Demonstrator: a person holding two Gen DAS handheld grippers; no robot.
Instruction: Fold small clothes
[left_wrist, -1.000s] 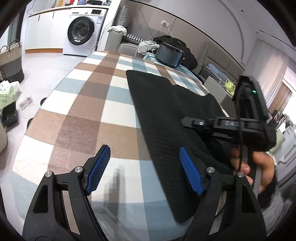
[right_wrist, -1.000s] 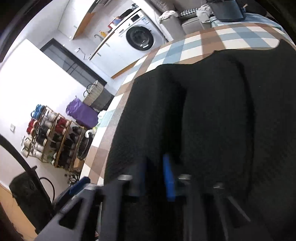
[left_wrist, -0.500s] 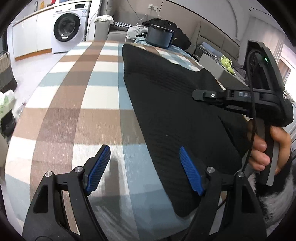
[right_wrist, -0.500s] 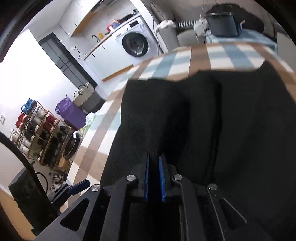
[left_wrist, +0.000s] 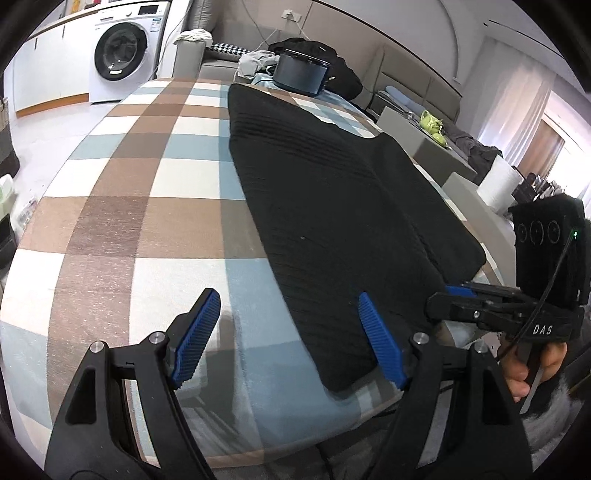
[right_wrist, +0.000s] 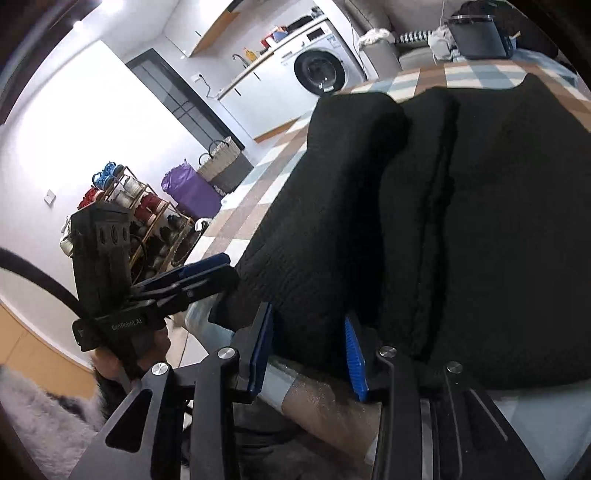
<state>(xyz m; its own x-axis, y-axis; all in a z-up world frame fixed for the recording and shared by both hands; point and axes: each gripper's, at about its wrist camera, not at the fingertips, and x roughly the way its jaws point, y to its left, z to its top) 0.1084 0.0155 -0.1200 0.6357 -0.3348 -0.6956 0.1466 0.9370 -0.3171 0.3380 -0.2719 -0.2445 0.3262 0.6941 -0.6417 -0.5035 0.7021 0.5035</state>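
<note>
A black knit garment (left_wrist: 332, 203) lies folded into a long strip on the checked tablecloth (left_wrist: 129, 221), running from the near edge toward the far end. My left gripper (left_wrist: 288, 336) hovers open over the near end, its right pad above the garment's near corner and its left pad above bare cloth. In the right wrist view the garment (right_wrist: 480, 221) fills the frame. My right gripper (right_wrist: 308, 350) is at its near edge with jaws opening; the fabric edge sits between the pads, which do not press on it. Each gripper shows in the other's view, right gripper (left_wrist: 443, 301) and left gripper (right_wrist: 225, 269).
A dark round container (left_wrist: 301, 75) stands at the table's far end, before a sofa with clothes. A washing machine (left_wrist: 122, 55) is at the back left. On the floor to the left are a shoe rack (right_wrist: 147, 218), a basket (right_wrist: 221, 162) and a purple bag (right_wrist: 188, 192).
My right gripper, shut over the black fabric before, has drawn back to the garment's near edge and its jaws have parted. The left gripper drifted slightly, still open.
</note>
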